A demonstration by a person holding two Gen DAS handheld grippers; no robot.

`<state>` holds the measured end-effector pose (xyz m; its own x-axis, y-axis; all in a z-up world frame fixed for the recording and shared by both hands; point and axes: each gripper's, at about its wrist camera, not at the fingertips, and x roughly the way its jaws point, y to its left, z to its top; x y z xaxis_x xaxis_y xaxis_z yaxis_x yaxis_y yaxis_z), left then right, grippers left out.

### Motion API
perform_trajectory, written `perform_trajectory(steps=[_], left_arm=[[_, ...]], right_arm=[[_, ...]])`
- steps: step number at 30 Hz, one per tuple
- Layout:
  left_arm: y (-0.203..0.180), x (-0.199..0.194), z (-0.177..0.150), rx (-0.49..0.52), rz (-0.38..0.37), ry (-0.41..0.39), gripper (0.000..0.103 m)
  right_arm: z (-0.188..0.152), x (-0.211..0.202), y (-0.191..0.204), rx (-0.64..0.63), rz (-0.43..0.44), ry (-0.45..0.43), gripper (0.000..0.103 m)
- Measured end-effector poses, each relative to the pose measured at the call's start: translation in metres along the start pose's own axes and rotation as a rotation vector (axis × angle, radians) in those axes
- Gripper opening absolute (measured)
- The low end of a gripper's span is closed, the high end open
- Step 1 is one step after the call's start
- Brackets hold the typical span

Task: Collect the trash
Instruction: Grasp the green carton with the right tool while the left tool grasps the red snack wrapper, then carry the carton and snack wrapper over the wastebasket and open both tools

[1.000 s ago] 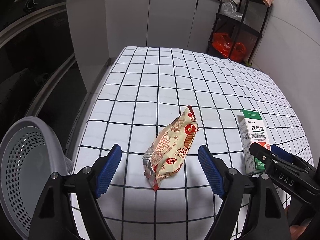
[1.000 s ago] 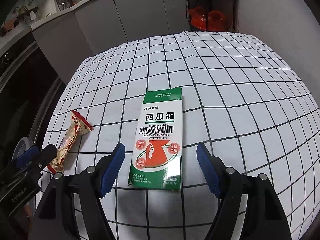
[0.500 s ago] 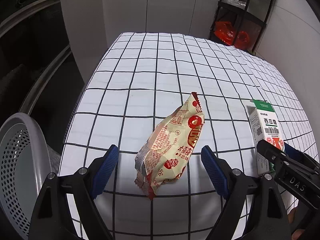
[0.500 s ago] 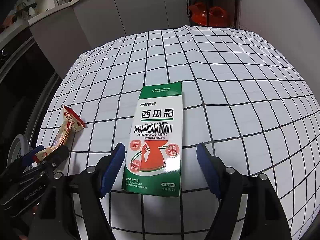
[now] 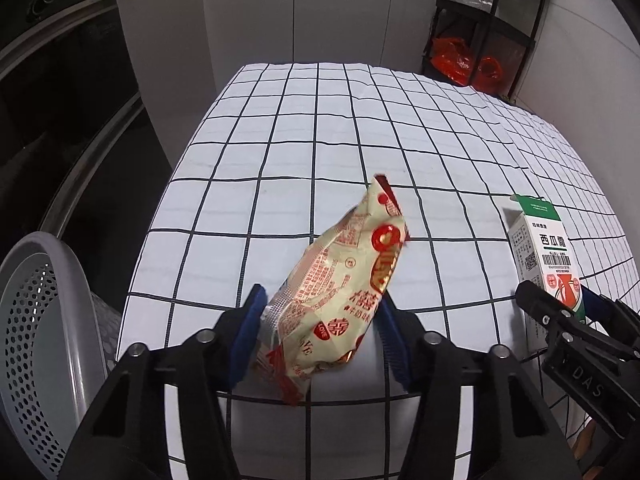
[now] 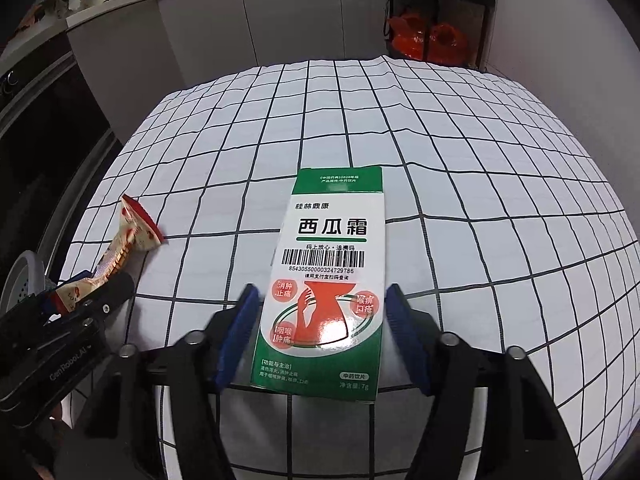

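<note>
A cream and red snack wrapper (image 5: 340,280) is pinched at its near end between the blue pads of my left gripper (image 5: 320,322), whose jaws are closing on it. Its far end sticks up over the checked tablecloth (image 5: 320,140). A white and green medicine box (image 6: 328,264) lies flat on the cloth between the fingers of my right gripper (image 6: 322,320). Those jaws are closing too, with a thin gap still showing at each side of the box. In the left wrist view the box (image 5: 540,248) and right gripper (image 5: 560,316) sit at the right edge.
A grey perforated basket (image 5: 36,320) stands off the table's left edge, close to my left gripper. Grey cabinets (image 5: 340,12) run behind the table. A black shelf rack with red bags (image 5: 480,64) stands at the back right. A wall borders the right side.
The left jaws have closed from wide apart onto the wrapper, which is now squeezed and tilted up. The right jaws have narrowed toward the box's sides. The box has not moved.
</note>
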<state>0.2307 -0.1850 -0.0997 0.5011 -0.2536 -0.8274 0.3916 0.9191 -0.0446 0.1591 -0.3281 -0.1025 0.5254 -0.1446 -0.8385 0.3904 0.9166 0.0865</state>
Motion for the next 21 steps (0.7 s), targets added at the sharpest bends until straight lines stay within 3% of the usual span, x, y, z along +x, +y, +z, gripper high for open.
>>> perform_trajectory(steps=[2, 7, 21], left_arm=[[0.000, -0.001, 0.000, 0.005, 0.001, -0.002, 0.040], [0.002, -0.005, -0.001, 0.000, -0.004, -0.008, 0.031], [0.013, -0.040, -0.008, -0.018, 0.008, -0.066, 0.030]], right_arm=[[-0.001, -0.001, 0.000, -0.003, 0.001, -0.003, 0.054], [-0.001, -0.002, 0.001, -0.002, 0.014, -0.011, 0.053], [-0.006, -0.022, 0.005, 0.002, 0.056, -0.047, 0.053]])
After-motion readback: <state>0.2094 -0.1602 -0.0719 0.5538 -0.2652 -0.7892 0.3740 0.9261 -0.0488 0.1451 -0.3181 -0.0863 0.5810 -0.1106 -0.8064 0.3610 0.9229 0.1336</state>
